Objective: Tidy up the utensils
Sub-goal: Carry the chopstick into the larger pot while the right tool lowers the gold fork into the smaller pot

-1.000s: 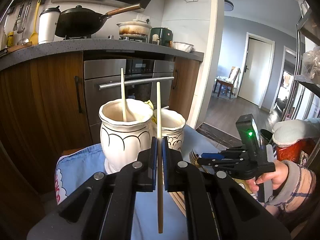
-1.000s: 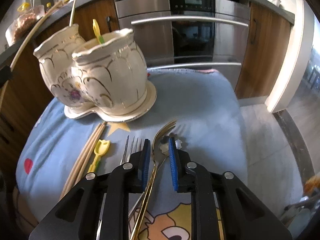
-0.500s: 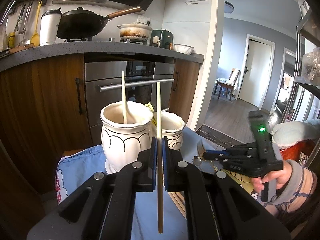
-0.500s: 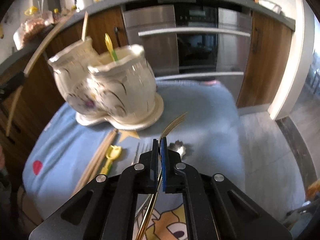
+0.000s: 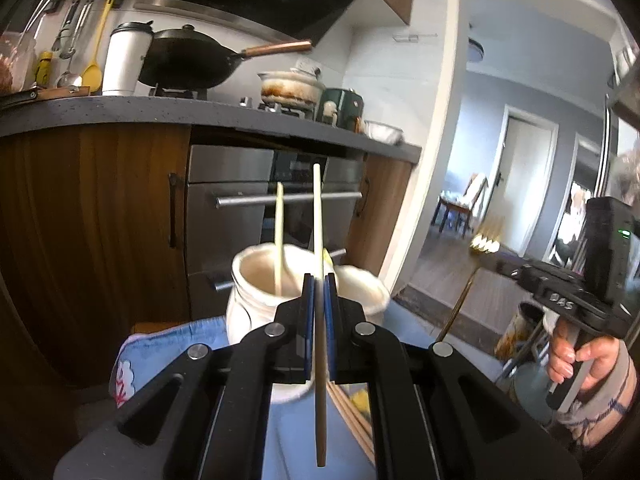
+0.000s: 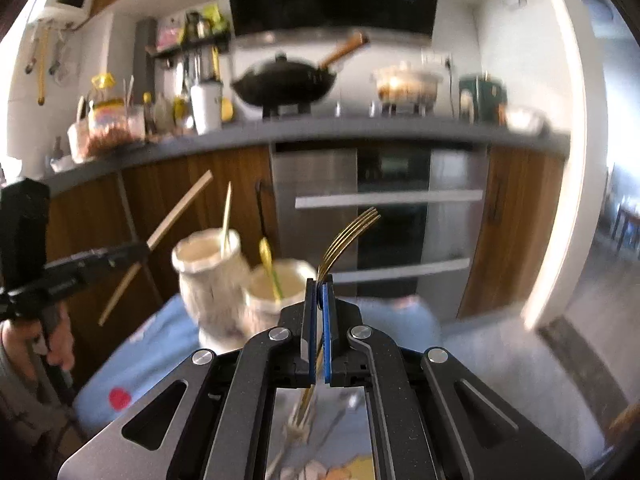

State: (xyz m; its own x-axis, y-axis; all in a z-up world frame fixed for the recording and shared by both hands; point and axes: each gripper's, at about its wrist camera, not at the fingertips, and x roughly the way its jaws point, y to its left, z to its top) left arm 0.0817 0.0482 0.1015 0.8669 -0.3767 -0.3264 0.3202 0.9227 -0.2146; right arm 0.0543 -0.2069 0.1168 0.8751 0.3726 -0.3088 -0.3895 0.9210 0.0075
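Closest in, the left gripper [image 5: 319, 292] has its blue pads pinched onto a pale wooden chopstick [image 5: 319, 240], which stands nearly upright, one end poking well above the jaws and the other hanging below them over the blue cloth [image 5: 168, 344]. The right gripper [image 6: 319, 292] is clamped on a gold fork [image 6: 348, 236], handle running down between the pads, tines curving up and to the right, clear of the table.

Just beyond the chopstick stand two cream ceramic jars on one saucer. The left jar [image 5: 260, 280] holds a single chopstick [image 5: 279, 236] leaning against its inner wall; the right jar [image 6: 276, 292] holds a small yellow-green utensil [image 6: 269, 264], blurred. More chopsticks [image 5: 352, 412] lie flat on the cloth under the left gripper.

Behind the jars, the oven front [image 6: 384, 208] and wooden cabinet doors [image 5: 100, 216] close off the far side under the dark countertop [image 5: 200, 114]. To the right the floor opens toward a hallway [image 5: 460, 248].
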